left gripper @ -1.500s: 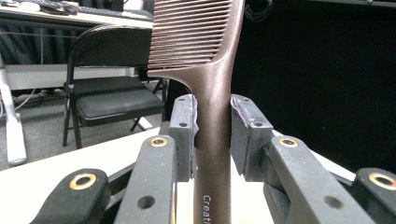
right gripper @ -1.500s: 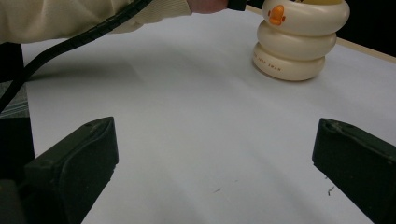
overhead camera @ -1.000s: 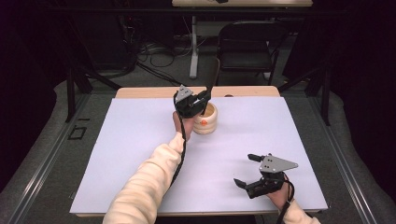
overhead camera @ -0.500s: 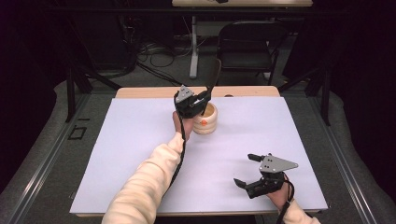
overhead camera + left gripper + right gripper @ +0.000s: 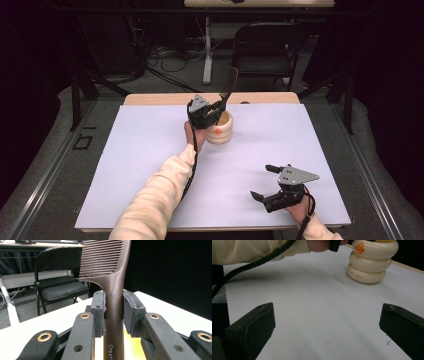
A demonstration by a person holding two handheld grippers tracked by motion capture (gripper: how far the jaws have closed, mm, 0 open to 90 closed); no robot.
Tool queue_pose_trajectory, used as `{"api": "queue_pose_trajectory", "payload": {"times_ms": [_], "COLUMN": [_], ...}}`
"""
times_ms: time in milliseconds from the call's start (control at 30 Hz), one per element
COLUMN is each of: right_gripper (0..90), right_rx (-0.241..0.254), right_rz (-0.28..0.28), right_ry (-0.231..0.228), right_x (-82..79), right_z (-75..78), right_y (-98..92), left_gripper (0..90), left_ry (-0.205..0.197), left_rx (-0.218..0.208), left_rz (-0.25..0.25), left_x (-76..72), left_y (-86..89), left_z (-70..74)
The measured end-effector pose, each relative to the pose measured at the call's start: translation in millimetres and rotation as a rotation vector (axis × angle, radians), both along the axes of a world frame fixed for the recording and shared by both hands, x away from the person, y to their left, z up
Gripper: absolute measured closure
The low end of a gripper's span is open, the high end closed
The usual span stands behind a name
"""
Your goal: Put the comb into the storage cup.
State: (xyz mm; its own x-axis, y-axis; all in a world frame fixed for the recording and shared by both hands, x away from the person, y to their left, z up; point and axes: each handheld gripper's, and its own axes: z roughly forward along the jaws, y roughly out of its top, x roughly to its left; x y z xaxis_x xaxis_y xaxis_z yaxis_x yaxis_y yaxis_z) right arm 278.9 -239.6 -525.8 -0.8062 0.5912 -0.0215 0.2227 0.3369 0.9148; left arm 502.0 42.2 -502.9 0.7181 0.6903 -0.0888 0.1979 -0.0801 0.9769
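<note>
Comb (image 5: 113,290) clamped in left tool (image 5: 204,114) above cream holder (image 5: 220,128); right tool (image 5: 272,184) wide.

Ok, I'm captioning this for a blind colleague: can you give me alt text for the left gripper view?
A brown comb stands upright, its handle clamped between the left gripper's two black pads, teeth at the top. Behind are the white table and a black folding chair in a dark room.
</note>
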Motion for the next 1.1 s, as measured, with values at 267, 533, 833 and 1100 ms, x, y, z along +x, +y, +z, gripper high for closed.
{"api": "queue_pose_trajectory", "payload": {"times_ms": [267,533,833,1100], "right_gripper": [0.0,0.0,0.0,0.0], "right_rx": [-0.001,0.000,-0.001,-0.001], "right_rz": [0.003,0.001,0.000,-0.002], "right_ry": [-0.008,-0.009,-0.007,-0.009], "right_x": [-0.4,-0.1,-0.3,-0.2], "right_z": [0.5,0.3,0.5,0.8], "right_y": [0.0,-0.1,-0.2,-0.7], "left_gripper": [71.9,71.9,71.8,71.6], "left_ry": [-0.001,0.002,-0.001,0.007], "left_rx": [0.039,0.075,0.111,0.154], "left_rz": [-0.020,-0.033,-0.033,-0.039], "left_x": [-1.2,-1.9,-4.6,-7.3], "left_y": [-2.9,-4.4,-4.8,-3.8], "left_z": [-1.4,-4.5,-3.8,-5.5]}}
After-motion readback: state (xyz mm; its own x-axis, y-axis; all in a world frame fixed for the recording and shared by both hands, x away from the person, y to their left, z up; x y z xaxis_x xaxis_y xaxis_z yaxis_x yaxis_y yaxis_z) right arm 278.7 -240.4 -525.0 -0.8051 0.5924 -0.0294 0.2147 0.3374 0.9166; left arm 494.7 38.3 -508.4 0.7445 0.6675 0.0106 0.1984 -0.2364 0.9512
